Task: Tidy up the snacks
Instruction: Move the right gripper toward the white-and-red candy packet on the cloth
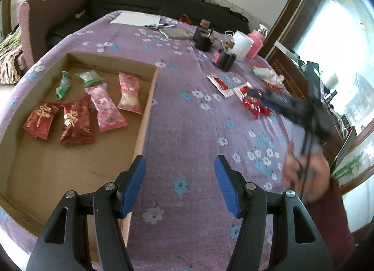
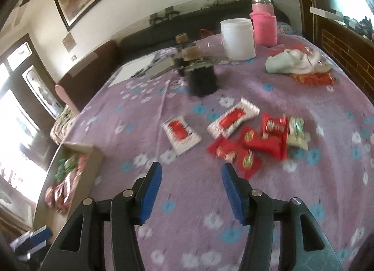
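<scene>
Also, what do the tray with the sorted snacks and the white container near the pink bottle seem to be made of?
The tray looks like plain brown cardboard with a matte finish: its cut wall edges show a paler raw core and the floor has faint ribbing. The white container seems to be plastic, opaque to slightly translucent, smooth with a soft sheen and a moulded rim; glass cannot be fully ruled out.

Ahead-left of the left claw (image 1: pixel 180 183), a box (image 1: pixel 147 98) holding packets (image 1: pixel 106 107); ahead-right of the right claw (image 2: pixel 191 192), loose snacks (image 2: pixel 257 140).
</scene>
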Motion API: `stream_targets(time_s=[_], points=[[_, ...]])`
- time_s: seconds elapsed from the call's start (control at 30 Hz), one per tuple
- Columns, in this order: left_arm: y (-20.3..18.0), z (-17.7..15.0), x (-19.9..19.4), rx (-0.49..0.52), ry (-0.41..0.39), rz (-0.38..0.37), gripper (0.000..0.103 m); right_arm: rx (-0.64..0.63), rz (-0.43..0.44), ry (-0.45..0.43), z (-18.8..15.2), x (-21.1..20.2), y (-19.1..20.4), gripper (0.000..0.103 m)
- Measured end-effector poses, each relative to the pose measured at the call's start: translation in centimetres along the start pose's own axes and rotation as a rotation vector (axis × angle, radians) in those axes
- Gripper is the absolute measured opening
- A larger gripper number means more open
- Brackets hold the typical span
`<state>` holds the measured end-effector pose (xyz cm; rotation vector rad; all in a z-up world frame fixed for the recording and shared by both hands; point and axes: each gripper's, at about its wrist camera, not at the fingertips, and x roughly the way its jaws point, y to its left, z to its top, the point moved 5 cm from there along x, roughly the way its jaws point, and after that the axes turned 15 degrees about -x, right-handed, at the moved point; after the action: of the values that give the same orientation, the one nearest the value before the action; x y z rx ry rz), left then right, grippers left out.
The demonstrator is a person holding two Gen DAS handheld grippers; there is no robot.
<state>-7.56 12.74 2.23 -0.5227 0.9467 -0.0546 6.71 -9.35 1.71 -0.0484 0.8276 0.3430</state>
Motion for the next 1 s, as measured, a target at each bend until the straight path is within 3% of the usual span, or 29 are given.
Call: stream_targets(time_s=[0.2, 0.37, 0.43, 0.47, 0.57, 0.67, 0.77, 0.87, 0.9, 1.0], points=[[0.4, -0.1, -0.4, 0.019, 0.000, 0.021, 0.060, -0.073, -0.032, 0.045, 4.1, 5.0, 0.8, 0.056], [1.7, 0.5, -0.5, -0.010, -0.001, 0.037, 0.060, -0.153, -0.065, 0.146, 5.3, 9.9, 2.4, 0.055], [2.1, 0.7, -0.3, -0.022, 0.000, 0.038, 0.060, -0.179, -0.098, 0.192, 4.7, 11.2, 2.6, 0.047], [2.2, 0.7, -0.2, -0.027, 0.000, 0.037, 0.060, -0.188, -0.122, 0.176, 4.6, 11.0, 2.6, 0.032], [2.1, 0.7, 0.3, -0.036, 0.012, 0.022, 0.060, -0.149, -0.074, 0.179, 3.4, 9.8, 2.9, 0.032], [1.5, 0.3, 0.8, -0.025, 0.027, 0.003, 0.060, -0.124, 0.041, 0.199, 1.3, 8.0, 4.2, 0.032], [0.8, -0.2, 1.2, -0.011, 0.044, -0.011, 0.060, -0.150, 0.161, 0.227, -0.9, 5.9, 6.7, 0.036], [0.4, -0.7, 1.3, 0.000, 0.050, -0.021, 0.060, -0.129, 0.331, 0.225, -1.8, 3.5, 7.5, 0.048], [0.2, -0.7, 1.3, 0.004, 0.052, -0.025, 0.060, -0.105, 0.313, 0.185, -1.3, 2.5, 6.4, 0.050], [-0.1, -0.9, 1.2, 0.018, 0.055, -0.035, 0.060, -0.055, 0.125, 0.065, 0.8, 0.3, 1.3, 0.056]])
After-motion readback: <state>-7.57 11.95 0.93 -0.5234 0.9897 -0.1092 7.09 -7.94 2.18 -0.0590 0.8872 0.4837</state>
